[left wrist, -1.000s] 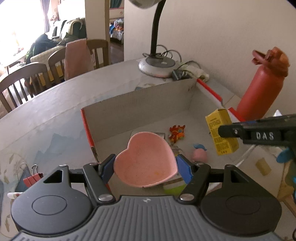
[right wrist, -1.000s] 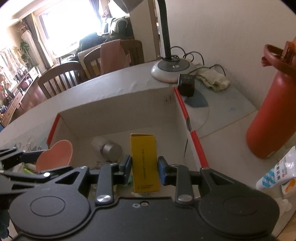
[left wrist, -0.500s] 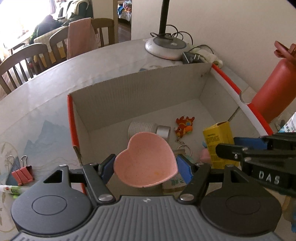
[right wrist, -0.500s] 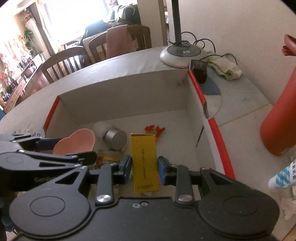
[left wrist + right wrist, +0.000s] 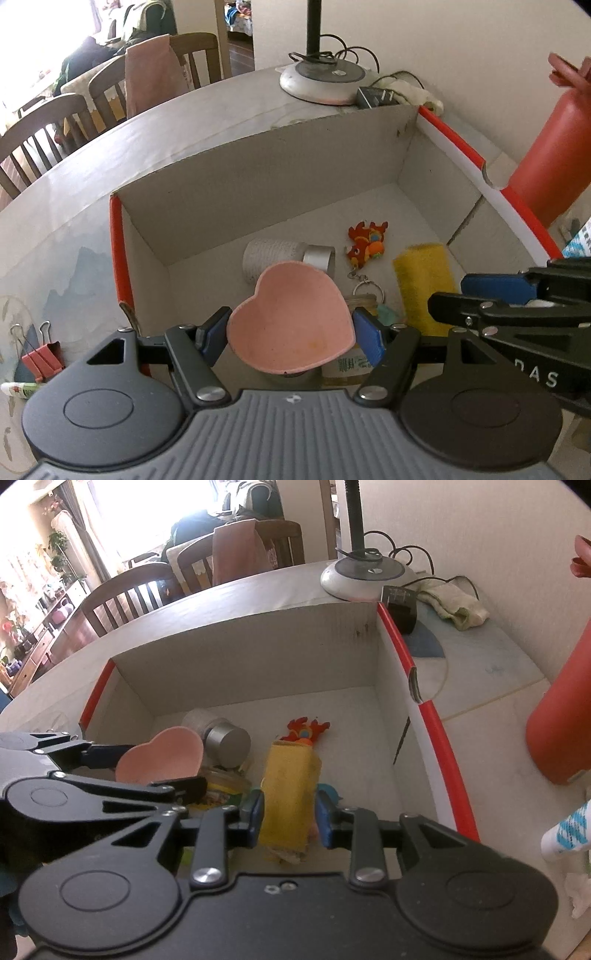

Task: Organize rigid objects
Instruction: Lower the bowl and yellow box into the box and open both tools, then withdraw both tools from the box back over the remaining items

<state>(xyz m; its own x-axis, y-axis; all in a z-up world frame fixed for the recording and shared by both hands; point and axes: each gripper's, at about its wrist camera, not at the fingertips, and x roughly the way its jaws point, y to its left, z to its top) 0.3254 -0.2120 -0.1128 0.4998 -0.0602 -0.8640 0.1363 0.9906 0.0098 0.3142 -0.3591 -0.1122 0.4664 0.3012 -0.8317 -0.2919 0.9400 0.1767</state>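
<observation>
Left wrist view: the heart dish (image 5: 291, 317) is clamped by the left gripper (image 5: 291, 334) over the box (image 5: 258, 177).
Right gripper (image 5: 289, 818): jaws are opening; the blurred yellow carton (image 5: 290, 794) is seen between the pads, apparently released.
Box contents: keychain (image 5: 367, 243) at 1 o'clock from the dish, jar (image 5: 288, 254) at 12.
</observation>
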